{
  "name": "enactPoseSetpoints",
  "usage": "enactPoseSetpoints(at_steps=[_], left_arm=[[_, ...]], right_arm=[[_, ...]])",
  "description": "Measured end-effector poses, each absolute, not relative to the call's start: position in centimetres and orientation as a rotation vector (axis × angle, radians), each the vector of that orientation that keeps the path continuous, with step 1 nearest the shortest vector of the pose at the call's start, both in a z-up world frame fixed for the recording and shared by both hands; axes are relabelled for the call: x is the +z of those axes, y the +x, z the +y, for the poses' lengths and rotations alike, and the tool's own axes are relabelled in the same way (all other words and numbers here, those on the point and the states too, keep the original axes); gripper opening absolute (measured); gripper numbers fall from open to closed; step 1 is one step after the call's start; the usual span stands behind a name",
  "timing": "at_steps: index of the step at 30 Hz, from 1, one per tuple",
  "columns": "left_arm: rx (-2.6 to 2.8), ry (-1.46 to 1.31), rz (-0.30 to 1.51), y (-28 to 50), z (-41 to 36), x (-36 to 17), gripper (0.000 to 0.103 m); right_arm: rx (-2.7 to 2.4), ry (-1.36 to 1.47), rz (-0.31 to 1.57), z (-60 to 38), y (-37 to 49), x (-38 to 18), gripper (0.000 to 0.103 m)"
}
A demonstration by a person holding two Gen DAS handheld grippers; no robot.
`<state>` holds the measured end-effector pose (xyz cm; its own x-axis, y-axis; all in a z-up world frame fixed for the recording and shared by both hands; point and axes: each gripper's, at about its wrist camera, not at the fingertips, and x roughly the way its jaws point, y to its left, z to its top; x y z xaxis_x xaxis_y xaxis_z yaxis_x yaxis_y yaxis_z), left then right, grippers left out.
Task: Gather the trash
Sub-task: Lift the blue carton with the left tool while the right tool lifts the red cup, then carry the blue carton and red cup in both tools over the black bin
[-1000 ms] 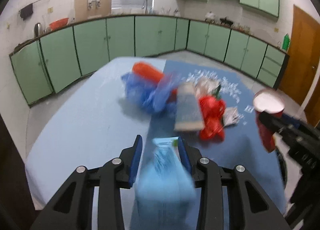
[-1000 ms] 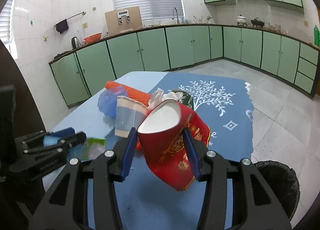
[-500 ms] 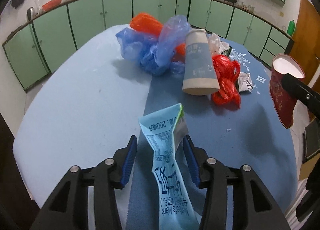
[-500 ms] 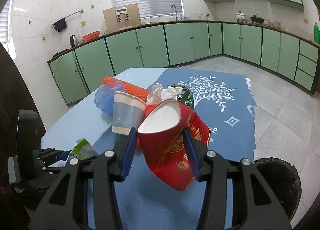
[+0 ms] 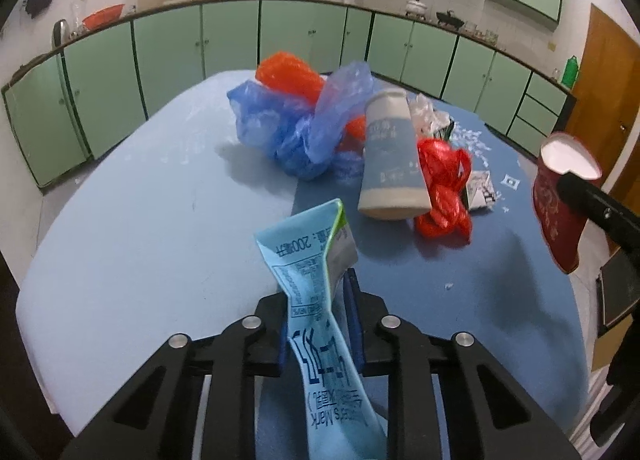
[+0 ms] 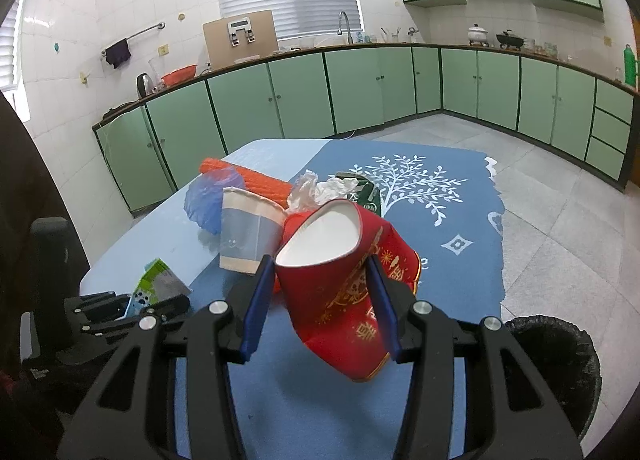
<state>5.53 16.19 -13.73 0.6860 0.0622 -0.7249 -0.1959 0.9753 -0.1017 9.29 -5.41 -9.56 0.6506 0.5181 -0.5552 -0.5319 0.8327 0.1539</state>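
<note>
Left gripper (image 5: 320, 320) jaws closing, pinched on blue carton (image 5: 316, 292); right gripper (image 6: 320, 300) clamped around red cup (image 6: 340, 280)

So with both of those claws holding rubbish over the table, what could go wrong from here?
1. The left gripper is closing on a flattened light-blue carton; thin and crumpled, it might slip out.
2. The right gripper squeezes the red paper cup tilted and dented; it could pop free before reaching the black-lined bin.
3. The upside-down blue-and-white paper cup nearby may get knocked over.
</note>
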Motion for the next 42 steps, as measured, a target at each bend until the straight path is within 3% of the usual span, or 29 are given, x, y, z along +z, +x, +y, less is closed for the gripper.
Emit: enactPoseSetpoints(at_steps=[11,18,21,30,36,40,42], left_arm=[[0.159,-0.182,0.708,8.3,17.8,-11.8,0.021],[0.147,-0.200,0.760,9.1,18.3,-13.2,0.023],[0.160,-0.220,0.781,8.4,18.7,-13.6,0.042],[0.162,-0.241,0.841,6.6,19.5,-15.0,0.063],[0.164,-0.223,0.855,5.8,18.9,-15.1,0.063],[0.158,-0.230,0.843,5.5,18.7,-15.1,0.052],[0.157,-0.235,0.841,5.5,18.7,-15.1,0.039]], right_arm=[[0.596,-0.023,0.617,-5.7,9.7,-9.4,0.045],[0.596,-0.022,0.616,-5.8,9.7,-9.4,0.045],[0.594,-0.017,0.620,-5.8,9.8,-9.6,0.045],[0.603,-0.024,0.624,-5.5,9.7,-9.5,0.045],[0.604,-0.027,0.623,-5.4,9.7,-9.5,0.045],[0.604,-0.027,0.623,-5.4,9.7,-9.4,0.045],[0.606,-0.028,0.622,-5.4,9.7,-9.4,0.045]])
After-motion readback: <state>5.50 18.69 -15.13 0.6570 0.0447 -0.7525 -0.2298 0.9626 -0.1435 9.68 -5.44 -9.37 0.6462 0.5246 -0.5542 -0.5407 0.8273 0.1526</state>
